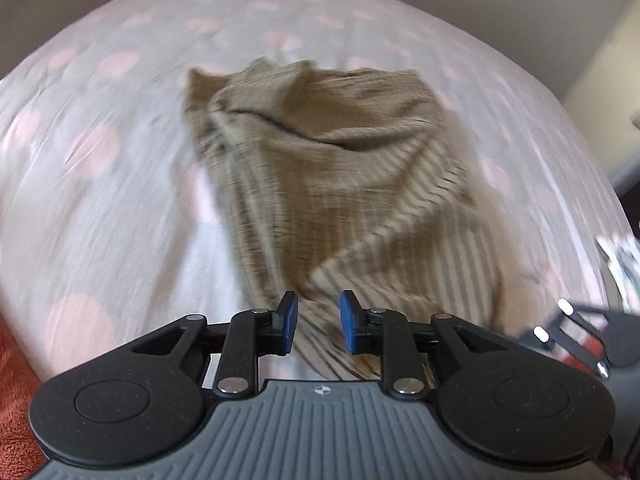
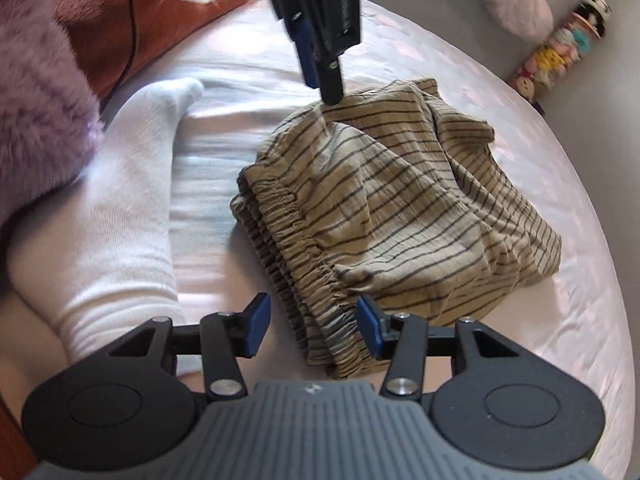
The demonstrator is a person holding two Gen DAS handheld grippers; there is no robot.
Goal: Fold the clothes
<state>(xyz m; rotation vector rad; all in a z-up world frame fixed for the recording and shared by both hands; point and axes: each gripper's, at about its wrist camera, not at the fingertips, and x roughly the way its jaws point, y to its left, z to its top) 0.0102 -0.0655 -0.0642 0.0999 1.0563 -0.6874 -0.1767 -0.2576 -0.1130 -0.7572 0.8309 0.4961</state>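
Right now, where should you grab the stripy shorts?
Grab the striped shorts by the gathered elastic waistband, coming from the near side. That thick bunched edge faces the right hand-held gripper, whose open pads already sit either side of it.

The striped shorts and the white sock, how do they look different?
The striped shorts are tan with thin dark stripes; the white sock is plain. The shorts lie loose and bunched on the bed sheet, their gathered waistband facing the right gripper; the sock is worn on a foot. Both rest on the sheet.
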